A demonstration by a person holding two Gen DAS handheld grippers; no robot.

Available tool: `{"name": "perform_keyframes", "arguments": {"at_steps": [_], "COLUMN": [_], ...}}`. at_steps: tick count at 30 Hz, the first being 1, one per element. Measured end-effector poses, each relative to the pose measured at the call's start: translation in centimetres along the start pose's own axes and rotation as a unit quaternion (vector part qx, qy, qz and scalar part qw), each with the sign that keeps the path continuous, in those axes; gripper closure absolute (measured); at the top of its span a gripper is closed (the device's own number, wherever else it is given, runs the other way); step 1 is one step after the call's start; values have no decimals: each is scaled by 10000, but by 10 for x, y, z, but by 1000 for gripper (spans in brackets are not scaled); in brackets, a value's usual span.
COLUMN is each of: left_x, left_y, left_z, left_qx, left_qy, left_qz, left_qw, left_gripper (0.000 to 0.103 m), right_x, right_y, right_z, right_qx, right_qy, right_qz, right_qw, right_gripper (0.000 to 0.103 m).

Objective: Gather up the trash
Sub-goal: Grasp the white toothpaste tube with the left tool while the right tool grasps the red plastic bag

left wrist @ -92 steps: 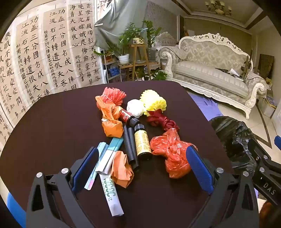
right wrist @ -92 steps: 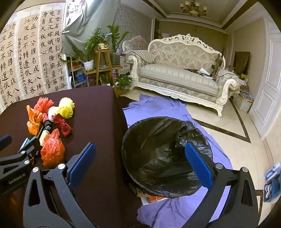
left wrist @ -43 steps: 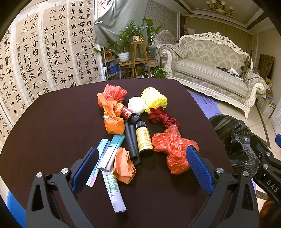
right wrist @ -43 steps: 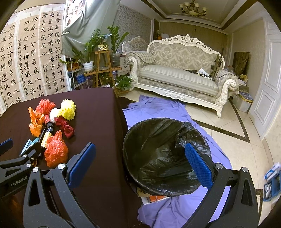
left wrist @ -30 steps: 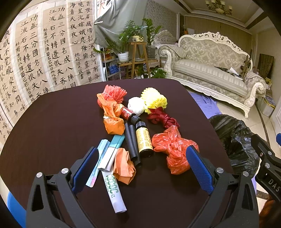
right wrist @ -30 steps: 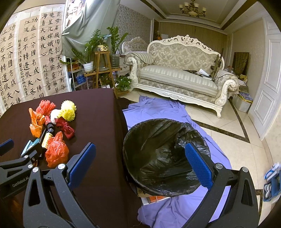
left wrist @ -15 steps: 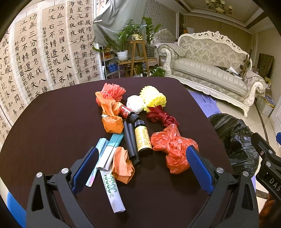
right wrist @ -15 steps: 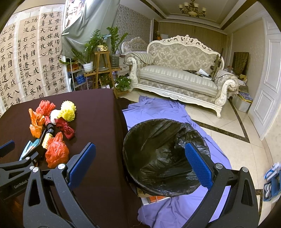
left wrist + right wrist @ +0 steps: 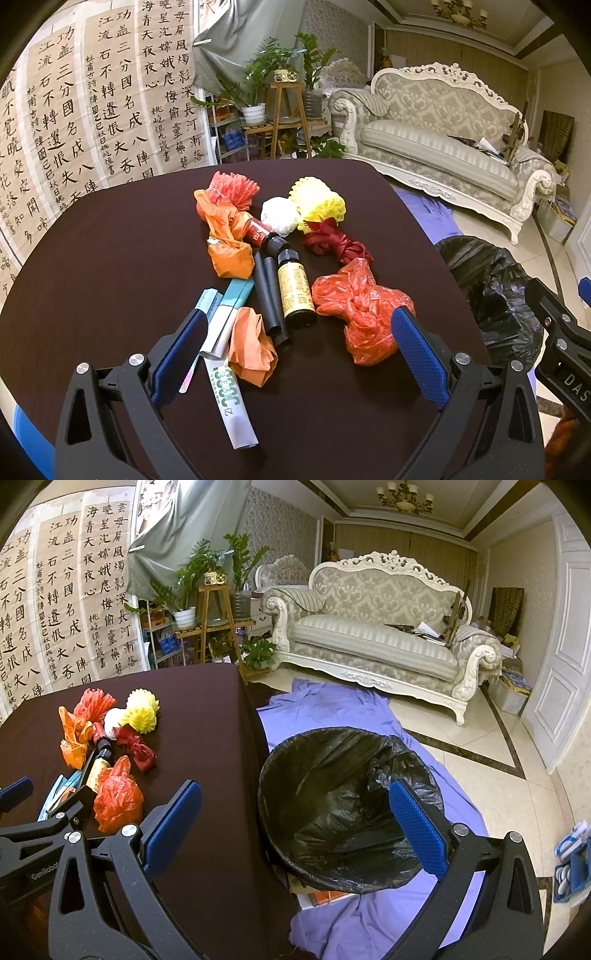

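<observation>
Left gripper [image 9: 295, 350] is spread wide, nothing held, poised over trash piled on the dark round table [image 9: 92, 277]: crumpled red plastic bag [image 9: 364, 314] at 2 o'clock, brown glass bottle [image 9: 295, 291] at 12. Right gripper [image 9: 295, 823] is likewise spread, empty, above the black-lined bin [image 9: 332, 805].

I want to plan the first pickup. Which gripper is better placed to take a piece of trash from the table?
Left. The left gripper hangs open over the trash pile, while the right gripper is open above the bin, off the table.
</observation>
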State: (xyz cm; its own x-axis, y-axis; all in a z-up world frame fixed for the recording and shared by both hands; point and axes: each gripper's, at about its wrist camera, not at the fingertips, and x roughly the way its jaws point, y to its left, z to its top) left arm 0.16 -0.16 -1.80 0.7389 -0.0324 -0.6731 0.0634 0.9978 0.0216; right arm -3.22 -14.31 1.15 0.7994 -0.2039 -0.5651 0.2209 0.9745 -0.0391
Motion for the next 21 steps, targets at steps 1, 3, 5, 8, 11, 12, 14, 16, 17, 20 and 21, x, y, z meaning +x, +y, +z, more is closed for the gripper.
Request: {"name": "perform_keyframes", "arguments": {"at_steps": [1,3,5,8,11,12,14,16,17,20,21], "left_x": [0,0,0,-3,-8,-10,-12,-14,-13,-11,-12], "left_y": [0,0,-1,1,9,14,23,36,43,59,61], "left_z": [0,0,-1,-1,-3,-4,-7,-9,-12,-20,-22], "left_qx": [-1,-7,1,30,41,38,-18,-119,-208,-443,-456], "left_qy": [0,4,6,33,28,32,70,164,268,465,473], "left_qz": [5,0,-17,-81,-93,-73,-15,21,34,15,43], "left_qw": [10000,10000,10000,10000,9999,10000,10000,9998,9994,9979,9978], "left_gripper": [6,6,6,7,7,7,12,26,30,30,30], "right_x": [-1,0,1,1,-4,-1,-3,5,6,9,9], "right_y": [0,0,1,0,-6,-3,0,13,16,26,28], "right_z": [0,0,0,-2,-5,-2,-3,-3,-4,-7,-8], "right_qx": [1,8,14,8,-7,-4,-34,-75,-96,-140,-153], "right_qy": [0,-5,-6,24,41,47,89,147,183,268,276], "right_qz": [-1,2,5,56,121,148,243,317,361,512,534], "right_qw": [10000,10000,10000,10000,9999,9999,9997,9994,9991,9982,9981], "right_gripper": [4,4,4,4,4,4,6,13,19,23,23]}}
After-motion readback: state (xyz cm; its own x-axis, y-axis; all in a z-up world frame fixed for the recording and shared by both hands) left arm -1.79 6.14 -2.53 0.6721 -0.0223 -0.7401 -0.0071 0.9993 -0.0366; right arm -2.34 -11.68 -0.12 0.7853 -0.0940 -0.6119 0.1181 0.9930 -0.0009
